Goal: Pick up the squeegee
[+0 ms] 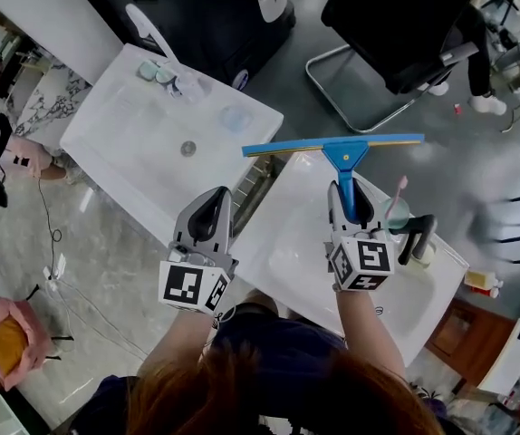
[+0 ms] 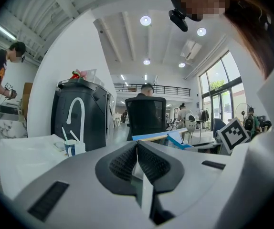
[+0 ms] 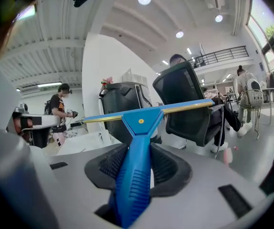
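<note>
While right hand-held gripper [image 1: 347, 196] grips, ribbed blue T-shaped squeegee [image 1: 343, 147]

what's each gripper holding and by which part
The squeegee, in the right gripper, by its blue handle. The left gripper is shut and empty.

Bright, even light comes from tall windows [image 2: 218, 87] and round ceiling lights [image 2: 145, 20]; both gripper views bulge, dark at corners; head view slightly soft.

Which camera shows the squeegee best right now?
Right gripper view: the squeegee handle sits clamped in the right gripper, blade crosswise ahead. Head view shows it from above; left gripper view, only part of the blade.
</note>
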Demonstrator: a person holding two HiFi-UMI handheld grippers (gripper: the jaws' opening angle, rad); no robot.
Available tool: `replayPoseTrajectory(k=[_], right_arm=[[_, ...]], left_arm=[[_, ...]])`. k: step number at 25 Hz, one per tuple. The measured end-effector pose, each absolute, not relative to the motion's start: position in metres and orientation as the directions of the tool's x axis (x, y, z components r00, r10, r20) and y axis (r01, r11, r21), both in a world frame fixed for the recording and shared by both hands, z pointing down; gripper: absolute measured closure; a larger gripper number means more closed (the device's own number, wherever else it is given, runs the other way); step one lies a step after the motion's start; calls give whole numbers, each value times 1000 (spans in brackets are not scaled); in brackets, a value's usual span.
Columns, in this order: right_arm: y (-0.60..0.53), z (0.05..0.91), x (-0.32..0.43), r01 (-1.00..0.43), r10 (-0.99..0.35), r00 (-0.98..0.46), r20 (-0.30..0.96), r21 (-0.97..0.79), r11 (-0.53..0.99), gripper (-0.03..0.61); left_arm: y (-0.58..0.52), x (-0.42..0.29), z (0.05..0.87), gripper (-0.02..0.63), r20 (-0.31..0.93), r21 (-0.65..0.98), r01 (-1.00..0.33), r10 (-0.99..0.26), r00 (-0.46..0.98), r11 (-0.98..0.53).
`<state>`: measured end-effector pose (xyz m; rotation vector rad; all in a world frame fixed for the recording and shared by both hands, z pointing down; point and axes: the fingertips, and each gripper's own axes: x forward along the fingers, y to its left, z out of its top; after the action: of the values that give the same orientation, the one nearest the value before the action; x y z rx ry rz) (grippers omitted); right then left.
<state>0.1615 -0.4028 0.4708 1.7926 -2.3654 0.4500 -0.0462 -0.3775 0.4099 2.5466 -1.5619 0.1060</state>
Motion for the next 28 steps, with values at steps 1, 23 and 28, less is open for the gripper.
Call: replayPoseTrajectory(k=[1, 23, 28], right_arm=[[-399, 458, 166, -959, -925, -276, 262, -144, 245, 420], [-336, 313, 227, -984, -985, -160, -58, -72, 164, 420], [-334, 306, 226, -985, -985, -156, -78, -67, 162, 420]], left_arm=[[-378, -45, 404, 591, 129, 87, -890, -881, 455, -447], [-374, -13, 330, 591, -6, 29, -872, -872, 489, -489], [-371, -12, 325, 591, -12, 23, -870, -870, 493, -493]])
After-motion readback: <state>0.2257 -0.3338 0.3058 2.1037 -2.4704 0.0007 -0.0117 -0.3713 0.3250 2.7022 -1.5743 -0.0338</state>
